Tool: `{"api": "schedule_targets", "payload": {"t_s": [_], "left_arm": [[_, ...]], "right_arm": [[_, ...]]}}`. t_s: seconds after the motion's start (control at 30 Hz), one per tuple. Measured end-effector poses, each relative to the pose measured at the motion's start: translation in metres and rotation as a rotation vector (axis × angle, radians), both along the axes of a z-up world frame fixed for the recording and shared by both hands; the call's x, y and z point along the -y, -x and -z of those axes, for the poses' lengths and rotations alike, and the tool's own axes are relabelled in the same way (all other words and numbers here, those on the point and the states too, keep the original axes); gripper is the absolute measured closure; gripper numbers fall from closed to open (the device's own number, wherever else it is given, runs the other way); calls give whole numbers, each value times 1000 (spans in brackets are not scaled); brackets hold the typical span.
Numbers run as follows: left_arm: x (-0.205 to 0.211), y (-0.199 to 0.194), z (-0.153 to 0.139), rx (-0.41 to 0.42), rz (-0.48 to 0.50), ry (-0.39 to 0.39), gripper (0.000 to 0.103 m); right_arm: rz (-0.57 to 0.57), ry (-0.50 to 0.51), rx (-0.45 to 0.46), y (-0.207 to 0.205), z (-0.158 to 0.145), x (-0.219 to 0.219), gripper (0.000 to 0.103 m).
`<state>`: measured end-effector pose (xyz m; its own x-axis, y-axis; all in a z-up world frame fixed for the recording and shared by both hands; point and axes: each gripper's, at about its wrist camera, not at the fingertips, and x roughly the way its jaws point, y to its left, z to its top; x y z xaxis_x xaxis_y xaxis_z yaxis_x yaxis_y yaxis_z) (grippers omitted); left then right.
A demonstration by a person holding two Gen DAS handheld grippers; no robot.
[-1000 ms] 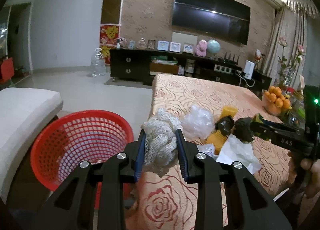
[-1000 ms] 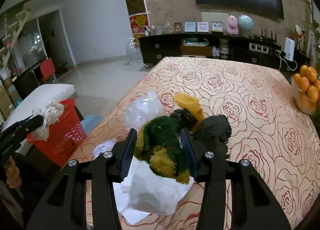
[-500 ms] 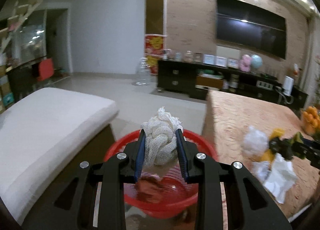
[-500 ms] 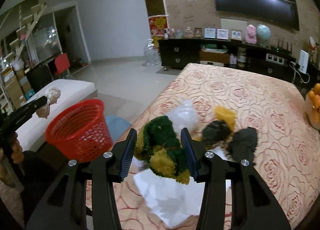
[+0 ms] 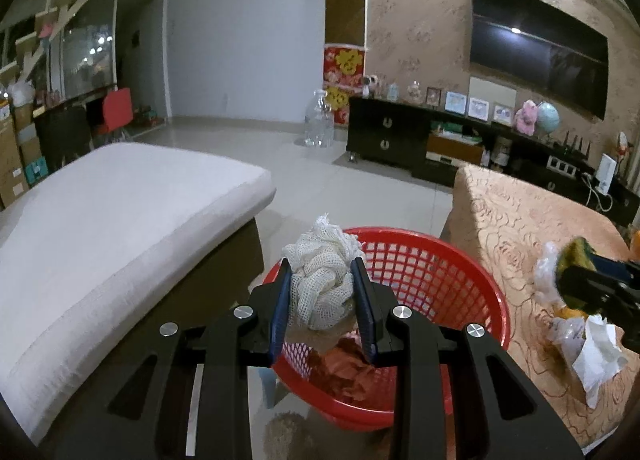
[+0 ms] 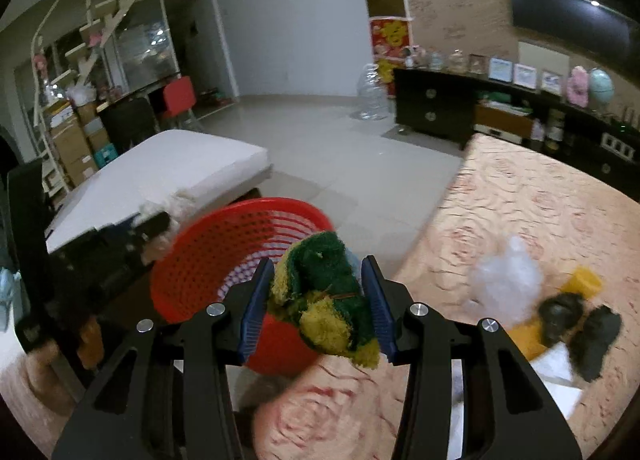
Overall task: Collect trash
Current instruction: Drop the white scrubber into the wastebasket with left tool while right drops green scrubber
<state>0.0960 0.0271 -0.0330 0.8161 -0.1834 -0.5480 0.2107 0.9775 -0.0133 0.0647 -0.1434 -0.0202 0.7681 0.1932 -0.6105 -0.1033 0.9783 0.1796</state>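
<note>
Left hand-held gripper point(image 5: 322, 292) pinches white mesh wad point(image 5: 322, 280) above red basket point(image 5: 472, 292). Right hand-held gripper point(image 6: 318, 300) pinches green-yellow scrubber point(image 6: 324, 300) over basket's near right rim. Remaining scraps point(image 6: 576, 320) lie on worktop point(image 6: 540, 200), right of basket.

Both the left gripper point(image 5: 323, 292) and right gripper point(image 6: 318, 296) point downward, jaws clamped on loads.

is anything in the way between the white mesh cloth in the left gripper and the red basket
Nothing visible. The left gripper holds the white mesh cloth right over the open red basket, which holds only some crumpled trash low inside.
</note>
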Motion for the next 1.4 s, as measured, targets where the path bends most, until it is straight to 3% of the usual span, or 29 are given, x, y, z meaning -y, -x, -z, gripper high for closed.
{"api": "schedule_targets", "payload": {"t_s": [0.23,0.6,0.73,0.97,1.07,1.4], "left_arm": [[-1,-14,13,-90,8,0,75],[-13,-17,13,-111,-3,40,69],[-13,-17,12,-111,-8,51,55],[-22,-16,4,-79,-47,97,29],[-23,-12,0,-48,-54,108,25],[-12,-1,-6,8,-18,109,23]], "right_arm": [[-61,-56,-71,-33,9,-25,59],[-78,-102,-134,-53,25,-39,53],[-73,-118,-134,-52,25,-37,43],[-54,-117,-116,-43,19,-30,42],[-41,-99,-101,-36,16,-26,42],[18,-47,-66,-9,12,0,41]]}}
